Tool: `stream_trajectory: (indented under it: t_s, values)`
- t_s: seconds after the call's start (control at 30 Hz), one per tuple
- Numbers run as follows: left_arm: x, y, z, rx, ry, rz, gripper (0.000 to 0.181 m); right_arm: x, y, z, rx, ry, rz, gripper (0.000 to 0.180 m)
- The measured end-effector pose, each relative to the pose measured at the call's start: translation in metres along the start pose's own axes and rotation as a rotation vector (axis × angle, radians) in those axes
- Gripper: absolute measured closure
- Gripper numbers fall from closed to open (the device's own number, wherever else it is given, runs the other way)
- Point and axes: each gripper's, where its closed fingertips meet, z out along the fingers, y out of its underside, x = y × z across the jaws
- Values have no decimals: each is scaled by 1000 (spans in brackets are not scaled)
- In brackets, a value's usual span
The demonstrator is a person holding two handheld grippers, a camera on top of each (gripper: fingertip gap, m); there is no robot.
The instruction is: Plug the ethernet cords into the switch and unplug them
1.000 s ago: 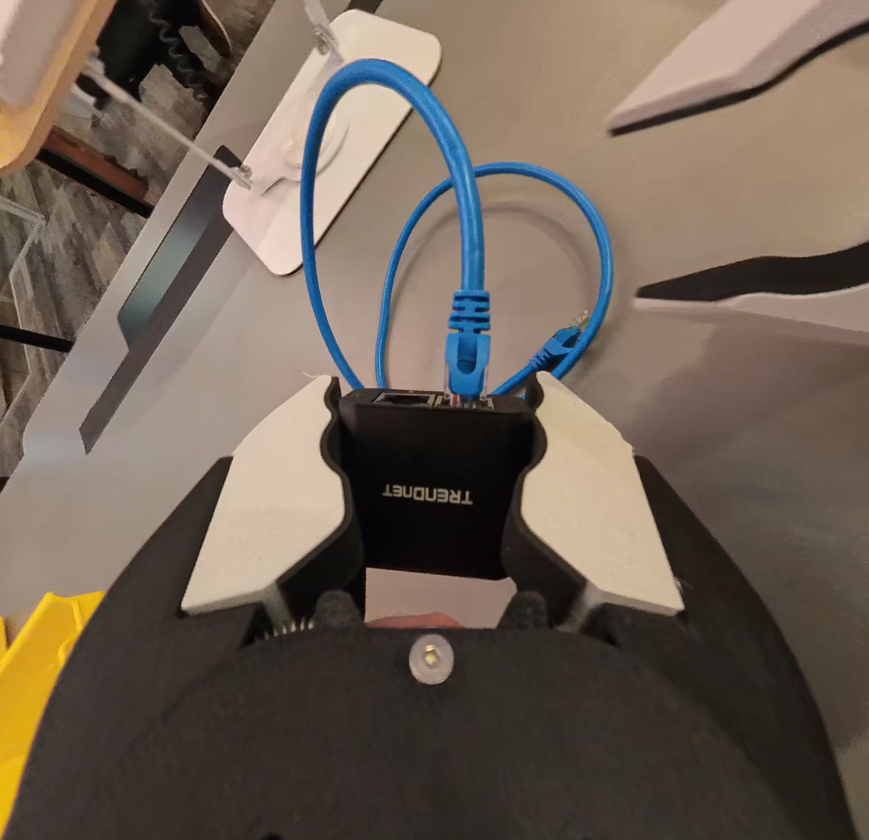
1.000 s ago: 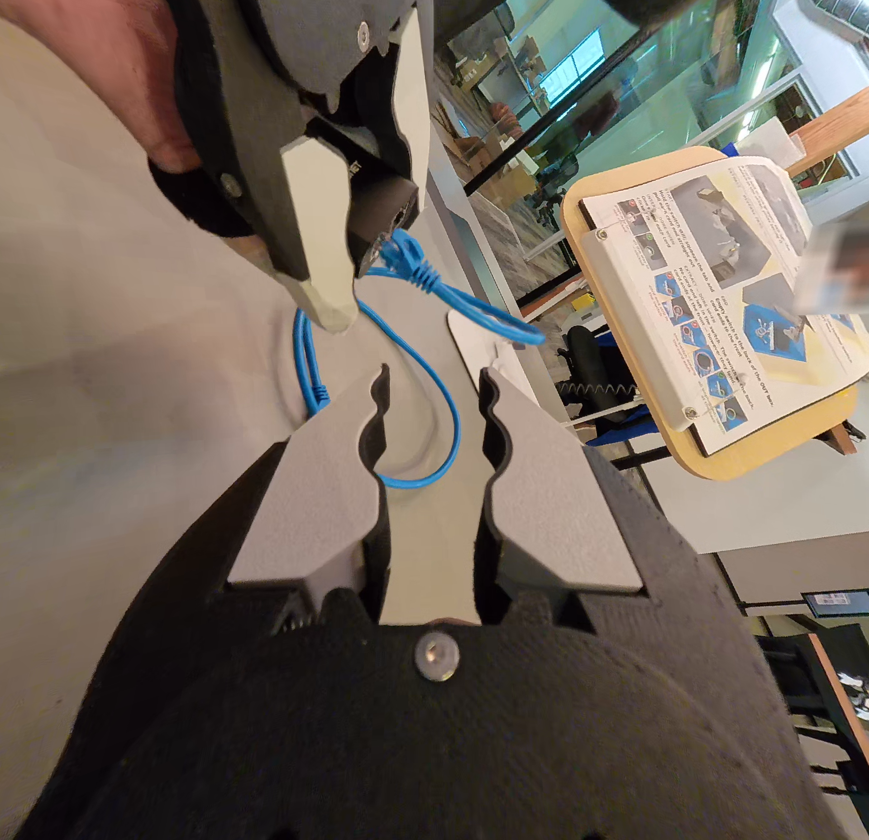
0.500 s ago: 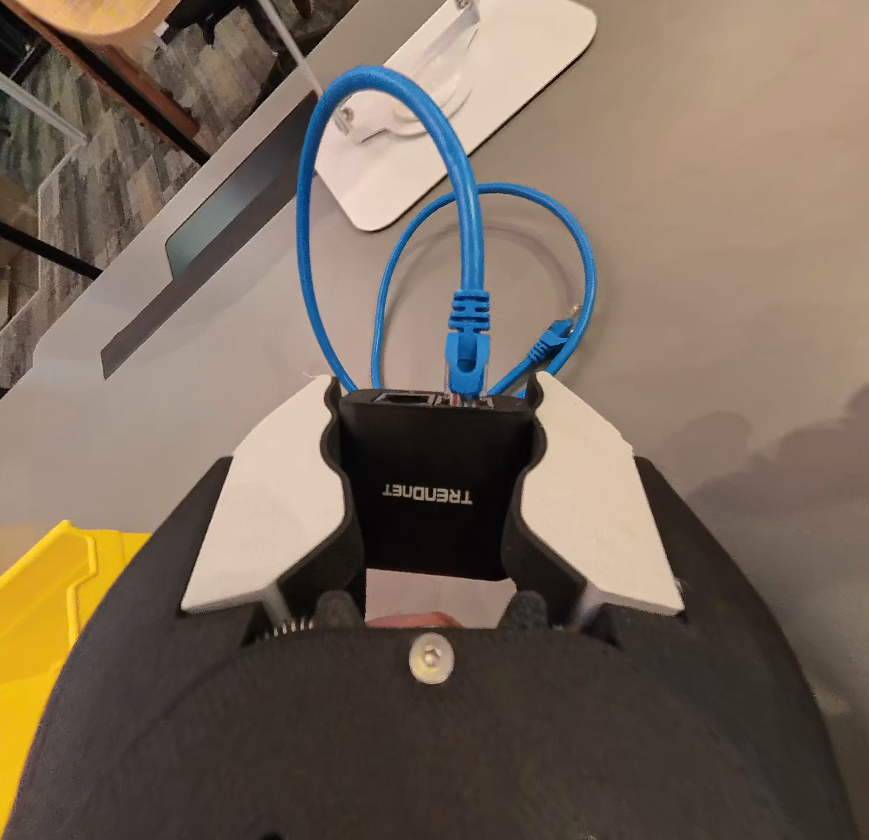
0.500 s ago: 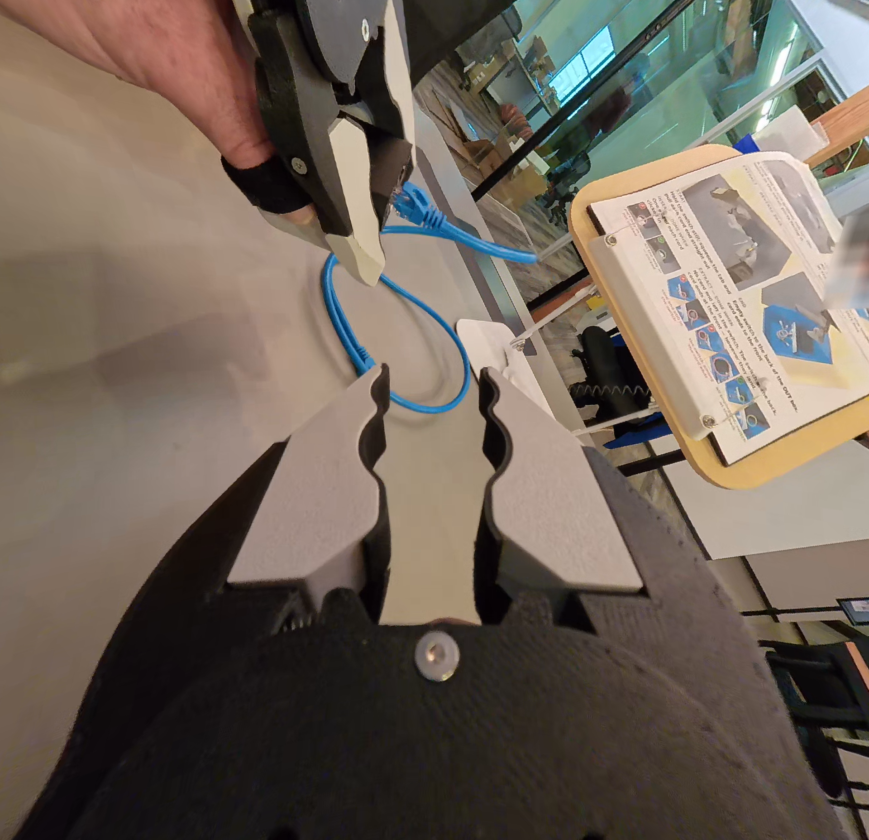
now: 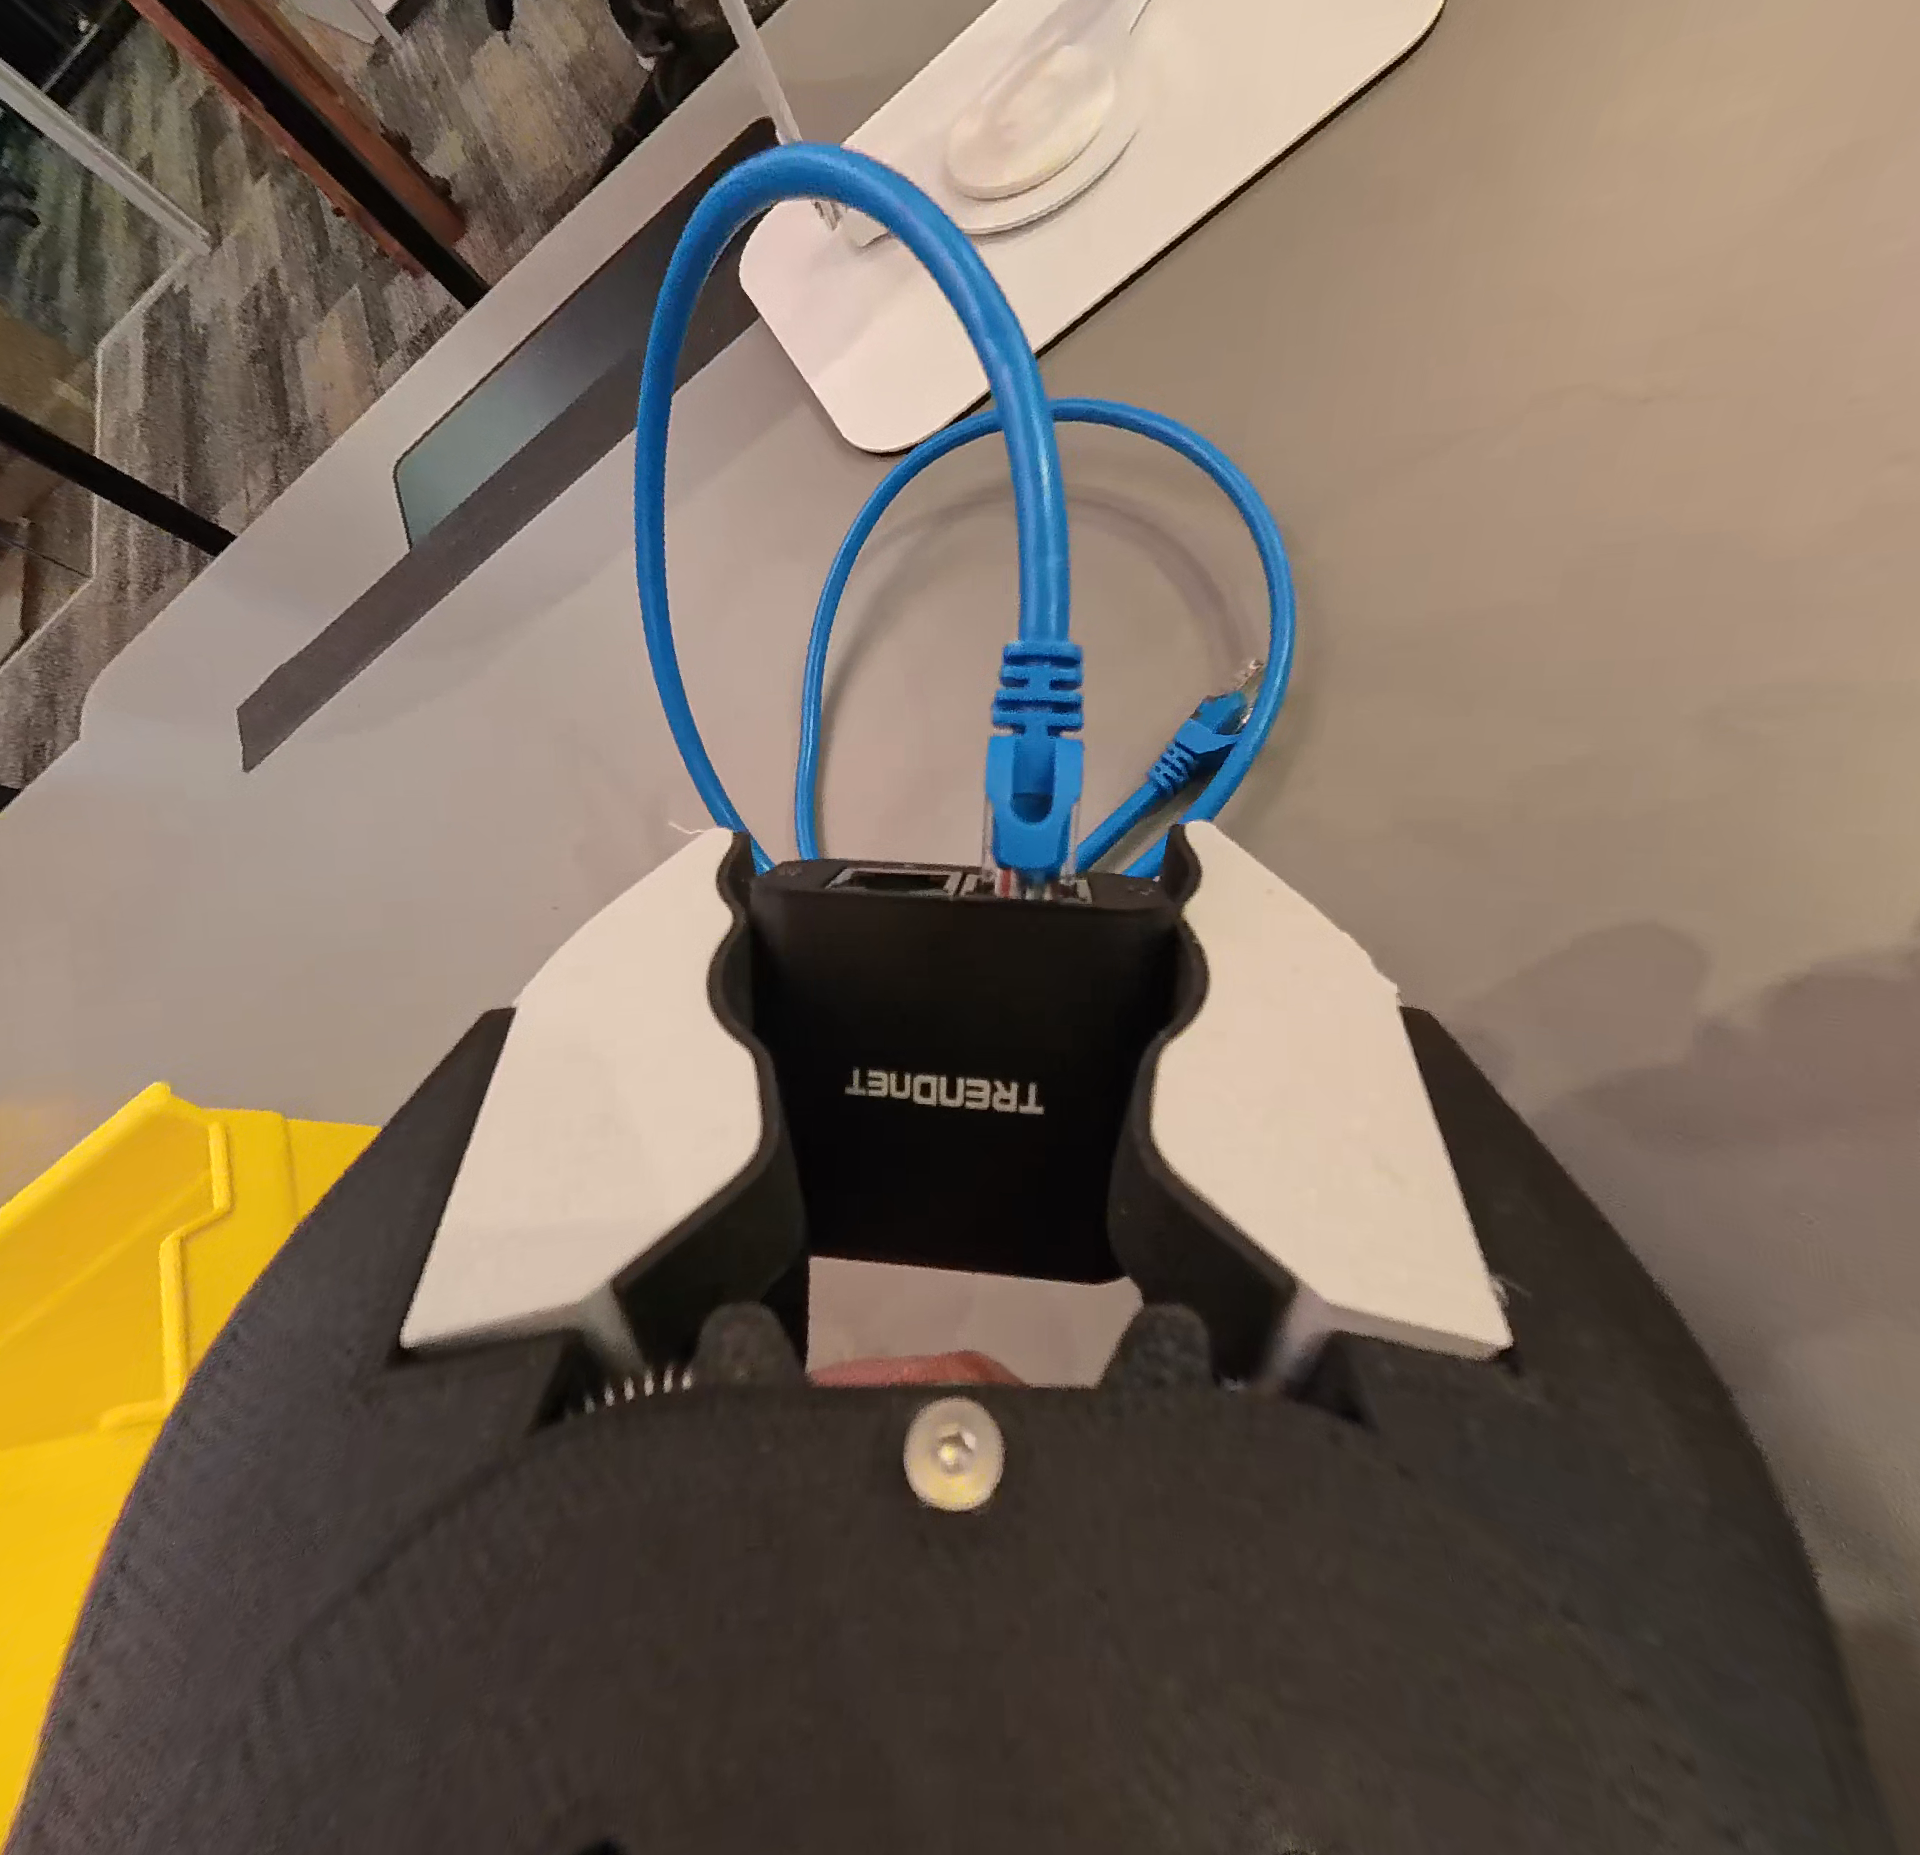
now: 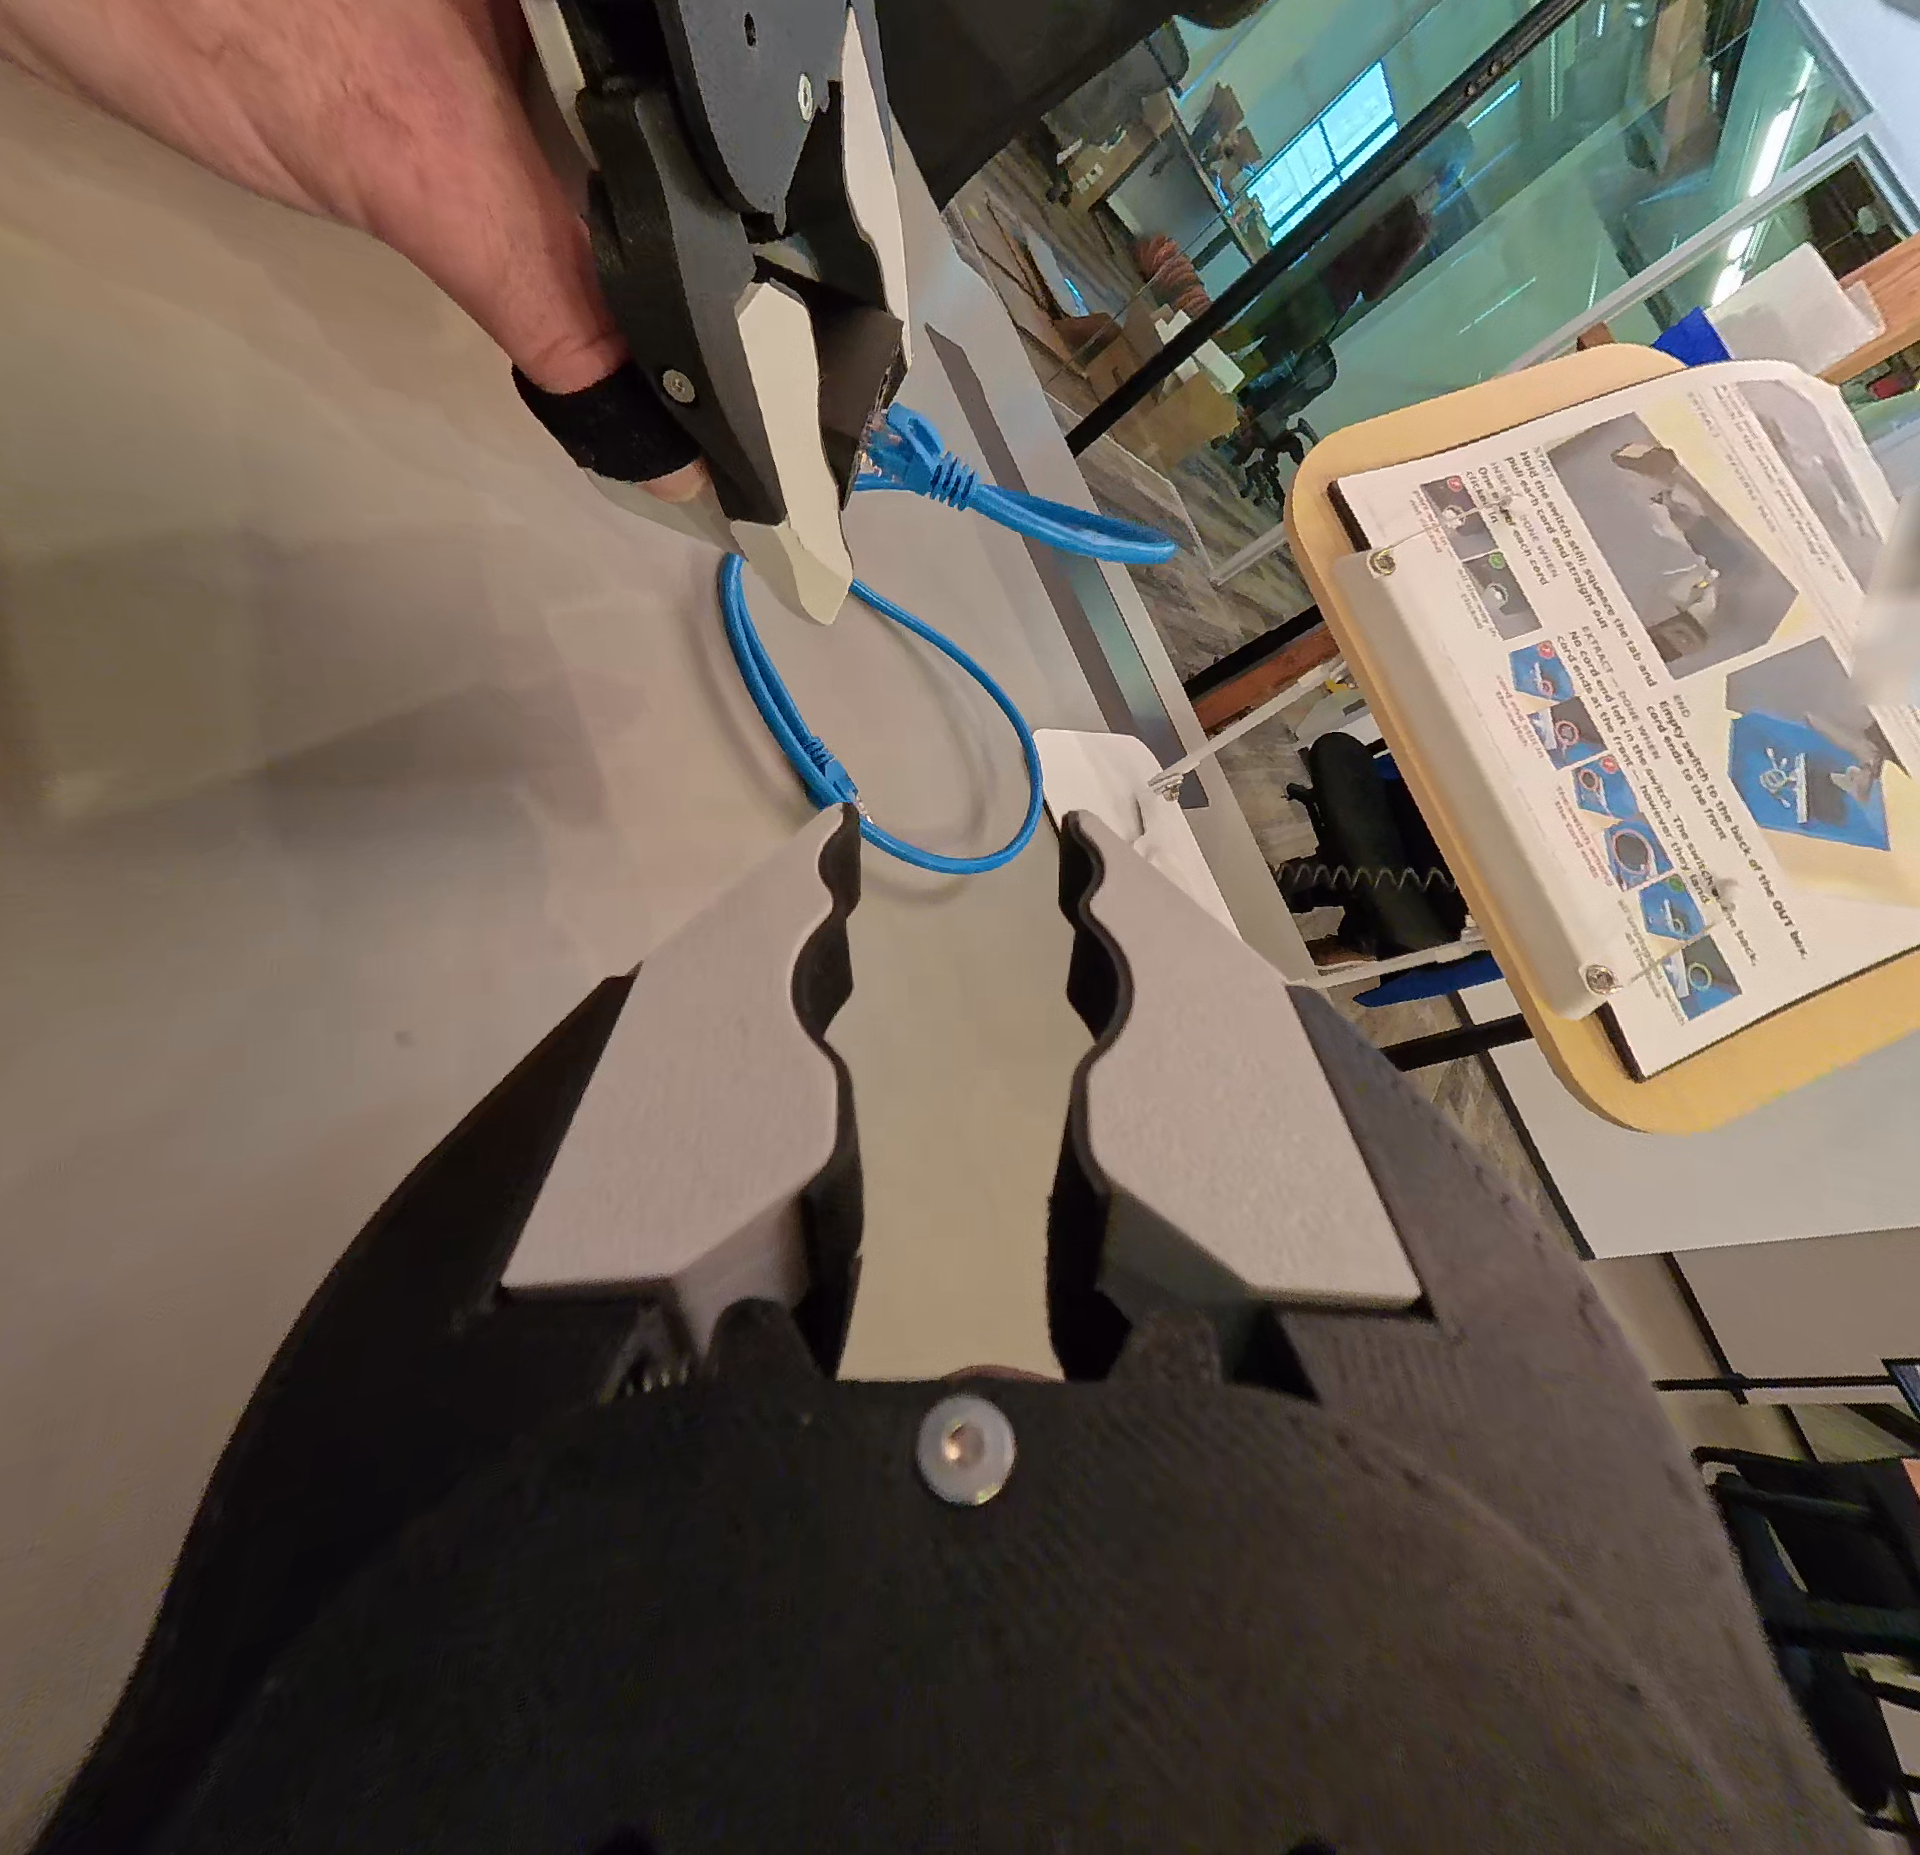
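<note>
One plug is still sitting in the switch point(image 5: 961, 1067), which the left claw point(image 5: 961, 870) keeps gripping; the right claw point(image 6: 958, 839), released, is nearing the loose plug point(image 6: 831, 771) on the grey worktop point(image 5: 1558, 662) beyond the switch.

surface: grey table point(image 5: 1558, 558) under me | on it: white stand base point(image 5: 1195, 195) by the far edge; blue ethernet cord point(image 6: 997, 745) looped, free plug point(image 5: 1205, 740) down; yellow bin point(image 5: 135, 1265) at my left

Left gripper point(image 6: 831, 517) carries the switch point(image 5: 961, 1067) away

Against the white stand base point(image 5: 1101, 164), it sits nearer now; the right gripper point(image 6: 961, 849) trails farther back.
</note>
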Motion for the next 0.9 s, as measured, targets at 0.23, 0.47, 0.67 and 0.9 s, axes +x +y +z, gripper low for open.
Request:
stream_trajectory:
  t_s: [0.23, 0.47, 0.67, 0.9]
  values:
    - [-2, 0, -1, -1, -5, -2, 107, 1, -3, 1, 11, 0, 2, 142]
    - [0, 0, -1, -3, -9, 11, 107, 0, -4, 0, 17, -2, 0, 142]
    - [-1, -1, -2, 2, -5, 6, 107, 2, -6, 1, 31, -6, 10, 143]
    - [4, -4, -8, 24, 18, 8, 107, 12, -18, 5, 140, -86, 180, 149]
